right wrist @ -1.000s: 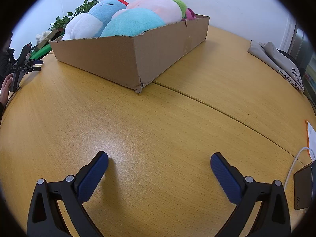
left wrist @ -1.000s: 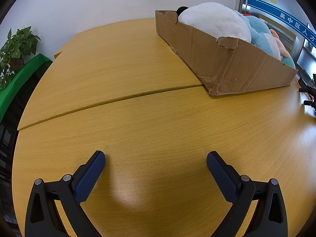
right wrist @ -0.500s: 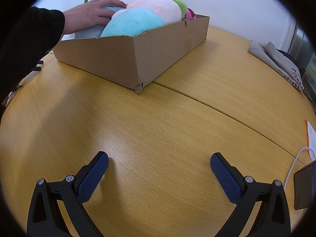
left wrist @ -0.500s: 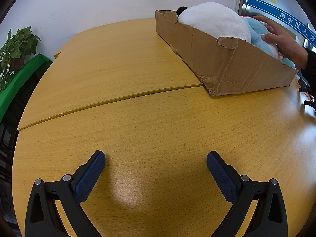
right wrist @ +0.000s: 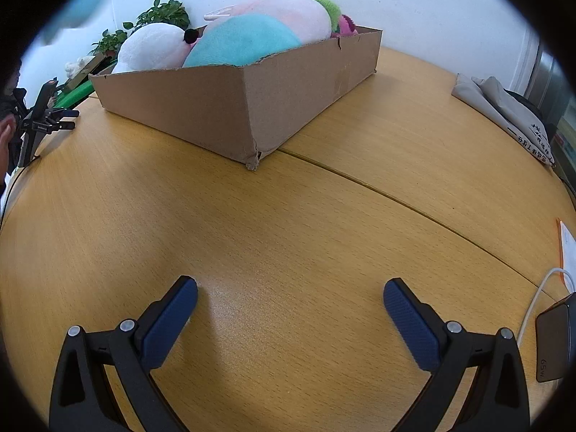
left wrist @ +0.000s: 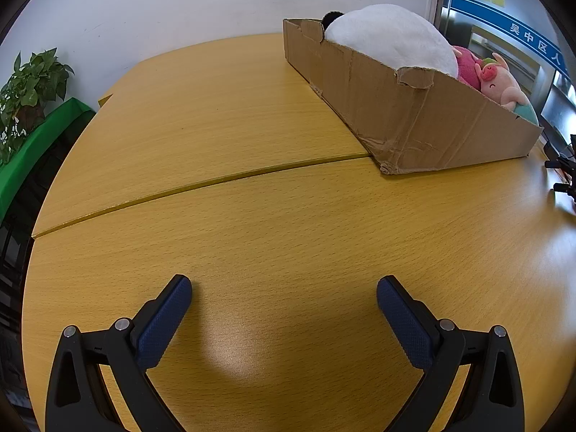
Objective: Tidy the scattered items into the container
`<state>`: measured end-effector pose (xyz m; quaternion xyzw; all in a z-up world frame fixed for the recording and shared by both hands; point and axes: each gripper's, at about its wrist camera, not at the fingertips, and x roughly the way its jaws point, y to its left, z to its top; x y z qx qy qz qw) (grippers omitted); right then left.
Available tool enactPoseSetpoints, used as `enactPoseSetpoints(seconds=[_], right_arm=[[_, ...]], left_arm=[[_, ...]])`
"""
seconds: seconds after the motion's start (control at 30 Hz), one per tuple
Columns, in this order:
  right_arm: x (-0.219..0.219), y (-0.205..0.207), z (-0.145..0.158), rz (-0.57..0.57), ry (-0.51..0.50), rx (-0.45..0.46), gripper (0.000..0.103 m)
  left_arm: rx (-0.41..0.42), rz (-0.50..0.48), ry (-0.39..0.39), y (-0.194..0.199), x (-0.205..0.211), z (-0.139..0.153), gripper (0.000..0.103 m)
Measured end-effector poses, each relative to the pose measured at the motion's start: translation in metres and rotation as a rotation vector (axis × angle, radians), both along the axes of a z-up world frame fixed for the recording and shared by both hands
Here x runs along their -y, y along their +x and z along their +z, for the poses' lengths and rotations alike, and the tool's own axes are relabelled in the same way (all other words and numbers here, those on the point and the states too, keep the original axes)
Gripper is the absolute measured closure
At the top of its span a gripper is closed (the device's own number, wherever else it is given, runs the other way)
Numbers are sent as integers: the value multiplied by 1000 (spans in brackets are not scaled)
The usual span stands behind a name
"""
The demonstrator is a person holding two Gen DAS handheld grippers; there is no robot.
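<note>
Left gripper (left wrist: 284, 288) spread, idle | right gripper (right wrist: 290, 289) spread, idle | plush toys (right wrist: 248, 36) piled in box (right wrist: 230, 108); table (left wrist: 288, 216) bare, tidying apparently done.

Bright, even light; soft glare on the table (left wrist: 230, 356); fisheye-bent, dark-vignetted edges.
</note>
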<state>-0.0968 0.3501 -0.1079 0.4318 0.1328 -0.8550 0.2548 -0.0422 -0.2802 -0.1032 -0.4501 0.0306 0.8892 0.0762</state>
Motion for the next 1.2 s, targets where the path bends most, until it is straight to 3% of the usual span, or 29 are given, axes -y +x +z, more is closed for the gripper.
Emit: enactPoseSetpoints(seconds=[1.2], right_arm=[[1, 0, -4, -15, 1, 0, 0]], left_arm=[[-1, 2, -2, 2, -2, -3, 0]])
